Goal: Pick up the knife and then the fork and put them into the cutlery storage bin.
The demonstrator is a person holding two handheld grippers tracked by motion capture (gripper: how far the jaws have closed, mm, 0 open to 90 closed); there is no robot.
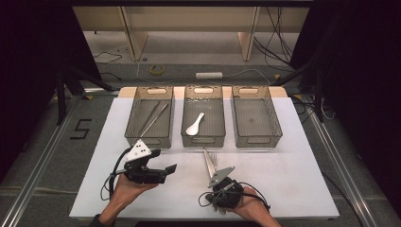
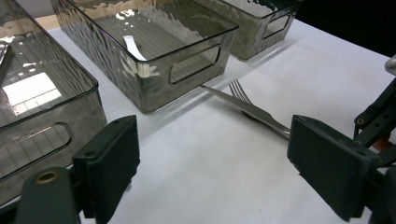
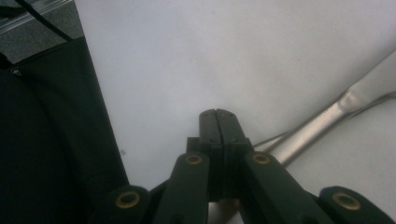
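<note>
A table knife (image 1: 208, 161) and a fork (image 1: 215, 157) lie side by side on the white table top (image 1: 283, 179), just in front of the middle bin (image 1: 203, 140). My right gripper (image 1: 218, 184) sits at their near ends. In the right gripper view its jaws (image 3: 218, 114) are pressed together with nothing between them, and a metal handle (image 3: 322, 123) lies just past them to the right. My left gripper (image 1: 163, 161) is held to the left, jaws wide open and empty. The left gripper view (image 2: 210, 158) looks across at the knife (image 2: 247, 109) and fork (image 2: 239, 91).
Three clear grey bins stand in a row at the back of the table. The left bin (image 1: 149, 137) holds long metal sticks (image 1: 153, 118), the middle one a white spoon (image 1: 195, 125), and the right bin (image 1: 257, 139) holds nothing. Black cables trail from both grippers.
</note>
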